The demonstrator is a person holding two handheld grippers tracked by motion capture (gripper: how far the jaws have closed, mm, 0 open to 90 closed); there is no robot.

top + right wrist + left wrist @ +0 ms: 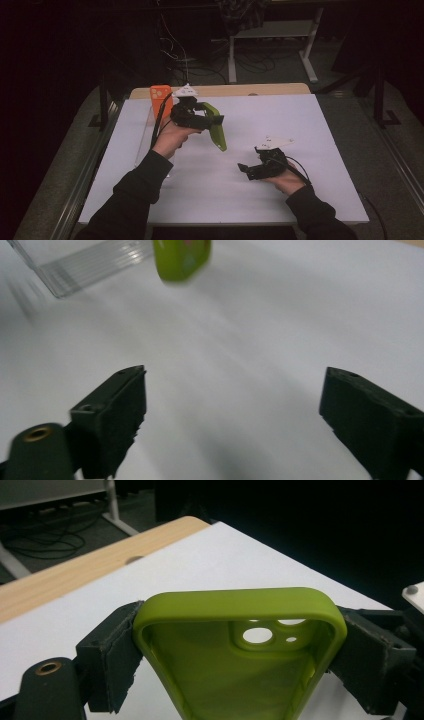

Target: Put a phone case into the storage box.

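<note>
The left gripper [212,119] had the soft green silicone phone case [216,131] pinched by its side walls, both pads pressing in just below the camera-cutout end — and that was where trouble could have started. Silicone flexes: in the left gripper view the case [240,655] looked squeezed narrower between the jaws, and a harder clench might have buckled it, while a looser one might have let it slide out and drop to the white table top [280,125]. It hung in the air over the table, well above the surface, long axis sloping down toward the person. The left hand [172,137] was raised near the far-left part of the table, close by the orange phone case [161,100] standing at a clear plastic holder [90,265]. The right gripper [245,170] sat low at the near right, jaws wide apart with nothing between them — fully released, pointing left across the bare surface.
</note>
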